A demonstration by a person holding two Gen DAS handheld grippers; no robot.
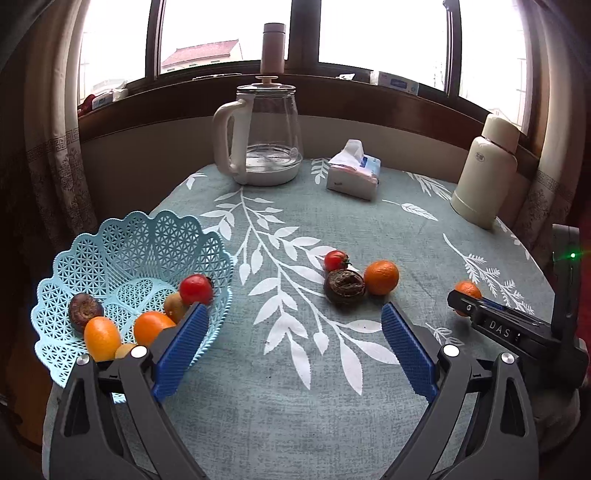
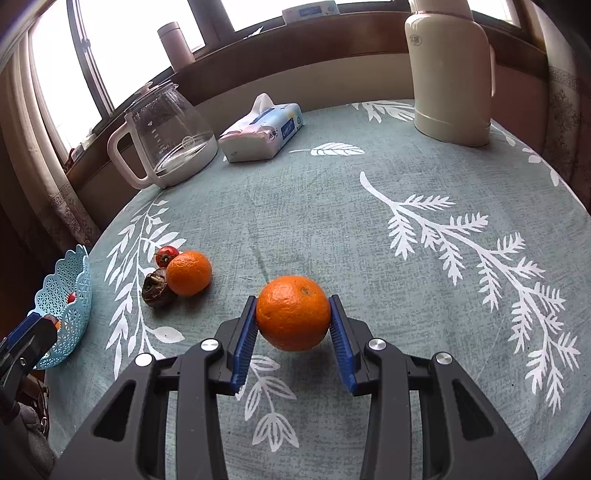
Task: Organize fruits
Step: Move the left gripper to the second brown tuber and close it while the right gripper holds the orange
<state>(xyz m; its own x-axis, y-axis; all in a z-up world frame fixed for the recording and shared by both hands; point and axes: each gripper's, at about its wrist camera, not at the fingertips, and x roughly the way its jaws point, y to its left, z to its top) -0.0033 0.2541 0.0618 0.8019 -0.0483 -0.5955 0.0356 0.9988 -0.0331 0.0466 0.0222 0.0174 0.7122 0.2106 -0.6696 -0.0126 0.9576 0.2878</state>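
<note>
Round table draped in a grey-green cloth (image 2: 295, 206) printed with white leaf sprays, set against a dark wooden window sill. Bright, washed-out windows (image 1: 384, 33) behind, a red roof showing through the left pane, patterned curtains (image 1: 55, 166) hanging at both sides.

At the far edge of the table: a glass kettle (image 1: 266, 136) with a white handle, a soft pack of tissues (image 1: 354, 170) just beside it, and a cream flask (image 1: 485, 173) well apart to the right. On the sill, a tall beige tumbler (image 1: 273, 48) and some small boxes.

Near the left edge, a pale blue lattice basket (image 1: 122, 258) holding a red tomato, two oranges, a dark wrinkled fruit, a greenish-brown fruit, and one more pale fruit partly hidden.

Mid-table, three loose fruits touching in a cluster: a small tomato (image 1: 336, 260), a dark passion fruit (image 1: 344, 287), and a mandarin (image 1: 381, 277).

Right gripper (image 2: 293, 321) clenched around an orange (image 2: 293, 317), blue ribbed pads pressed to both its sides, close above the cloth on the right half of the table; contact with the cloth hard to judge.

Left gripper (image 1: 291, 347) released, blue pads spread wide with nothing between, one pad overlapping the basket's near rim in view, the other toward the loose cluster.
</note>
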